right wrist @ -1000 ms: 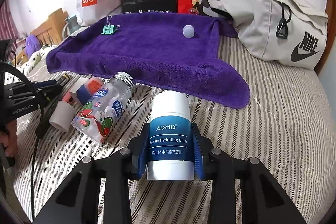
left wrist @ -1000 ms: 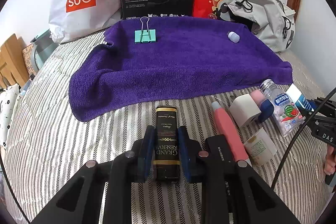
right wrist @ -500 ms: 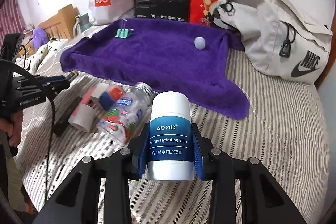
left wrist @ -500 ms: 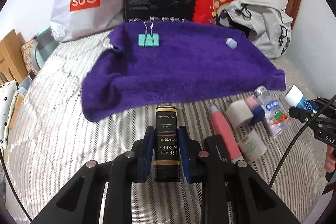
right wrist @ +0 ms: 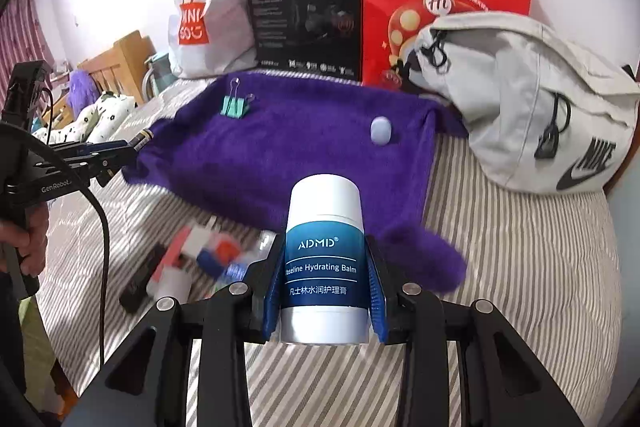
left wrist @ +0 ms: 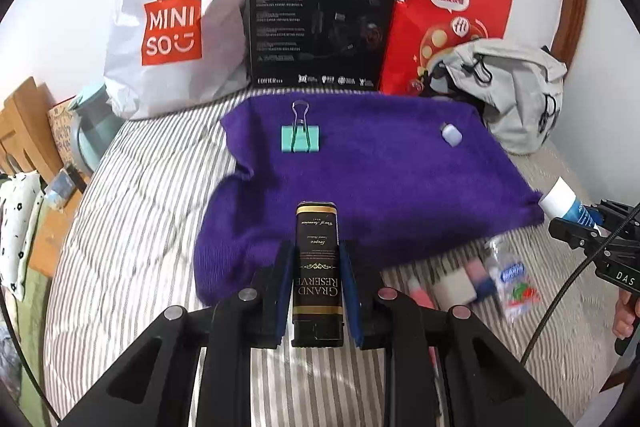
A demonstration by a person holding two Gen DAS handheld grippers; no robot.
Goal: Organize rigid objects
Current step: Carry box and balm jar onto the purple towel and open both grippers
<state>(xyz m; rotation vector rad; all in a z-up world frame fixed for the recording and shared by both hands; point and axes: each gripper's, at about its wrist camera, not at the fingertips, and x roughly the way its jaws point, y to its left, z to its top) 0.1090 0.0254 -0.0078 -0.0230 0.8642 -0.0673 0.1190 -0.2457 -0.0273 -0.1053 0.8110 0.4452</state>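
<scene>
Since a second ago both grippers have risen and pulled nearer the purple towel (left wrist: 380,179), so the leftover clutter (left wrist: 480,283) on the striped bed (left wrist: 132,235) has slid down to four o'clock in the left view. The left gripper (left wrist: 316,291) pinches the black Grand Reserve bottle (left wrist: 318,267), its tip over the towel's near edge. The green binder clip (left wrist: 301,138) at eleven o'clock and the pale cap (left wrist: 451,135) at one o'clock already lie on the towel. The right gripper (right wrist: 325,291) clamps the white balm jar (right wrist: 324,259). Both items look headed for the towel
</scene>
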